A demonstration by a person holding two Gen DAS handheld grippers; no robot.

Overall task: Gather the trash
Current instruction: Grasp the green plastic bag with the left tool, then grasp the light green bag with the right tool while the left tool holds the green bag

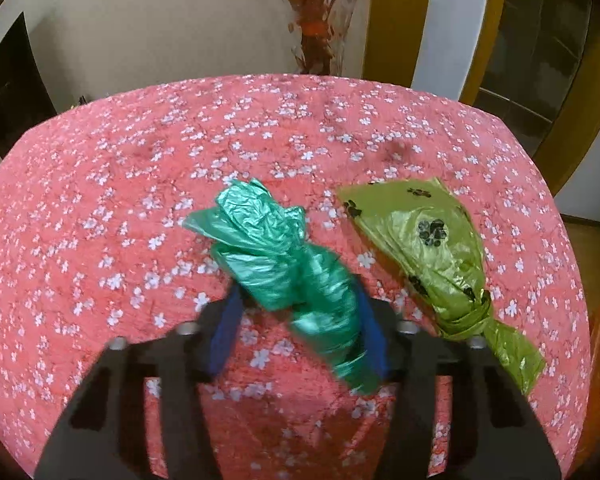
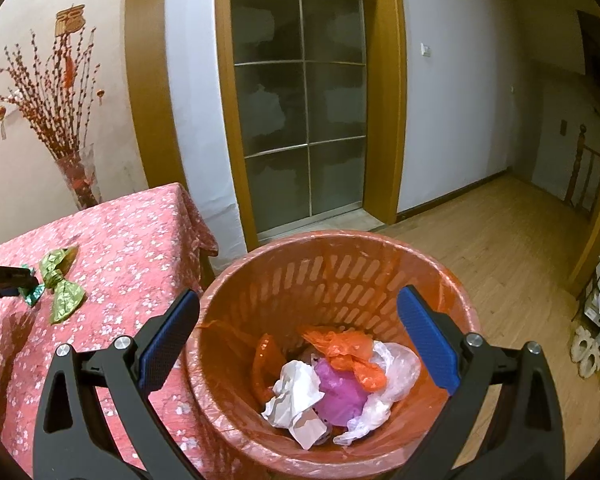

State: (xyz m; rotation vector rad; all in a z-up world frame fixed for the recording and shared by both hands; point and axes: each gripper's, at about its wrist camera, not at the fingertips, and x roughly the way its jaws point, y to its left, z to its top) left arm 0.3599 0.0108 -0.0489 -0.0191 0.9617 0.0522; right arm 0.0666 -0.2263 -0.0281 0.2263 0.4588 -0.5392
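A dark green crumpled plastic bag (image 1: 288,268) lies on the pink flowered tablecloth (image 1: 100,200), and its near end sits between the blue pads of my left gripper (image 1: 300,316). The jaws stand apart around it, not squeezing it. A light green bag with black paw prints (image 1: 428,248) lies just to its right on the table; it also shows in the right wrist view (image 2: 62,284). My right gripper (image 2: 300,332) is open and empty above the orange trash basket (image 2: 260,276), which holds crumpled paper (image 2: 296,392) and plastic scraps.
A glass vase with dried red branches (image 1: 320,28) stands behind the table's far edge. The basket stands on the wooden floor (image 2: 500,248) at the table's right side. A glass door (image 2: 300,100) is behind it. White bags and slippers (image 2: 588,352) lie at far right.
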